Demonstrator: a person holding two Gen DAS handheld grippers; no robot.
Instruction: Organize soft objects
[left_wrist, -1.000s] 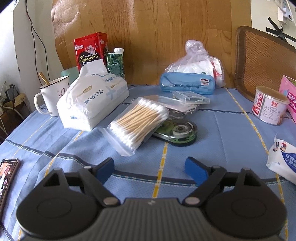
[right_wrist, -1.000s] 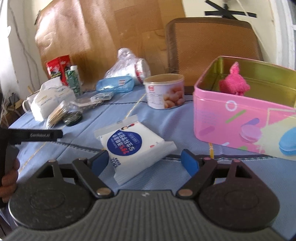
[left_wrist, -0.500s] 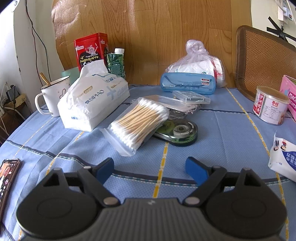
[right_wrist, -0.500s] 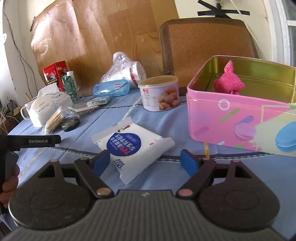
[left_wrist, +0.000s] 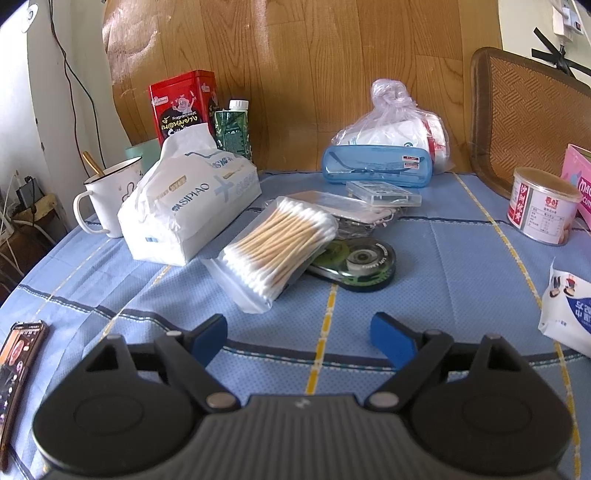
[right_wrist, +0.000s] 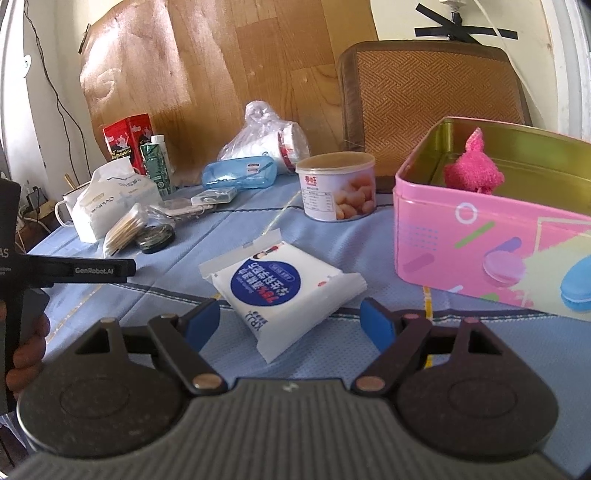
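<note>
Here, crinkly square tissue pack (right_wrist: 284, 284), glossy pink rectangular tin (right_wrist: 480, 251), fuzzy toy (right_wrist: 474, 171)

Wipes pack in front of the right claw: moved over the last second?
No. The wipes pack keeps the same gap to the pink tin and the can as before; only the camera view shifted slightly.

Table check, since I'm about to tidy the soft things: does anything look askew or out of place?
The bag of cotton swabs lies tilted, propped on the round green tape dispenser and some clear packets. The white wipes pack lies loose on the blue tablecloth beside the pink tin, which already holds a pink plush toy. Nothing looks spilled or damaged.
</note>
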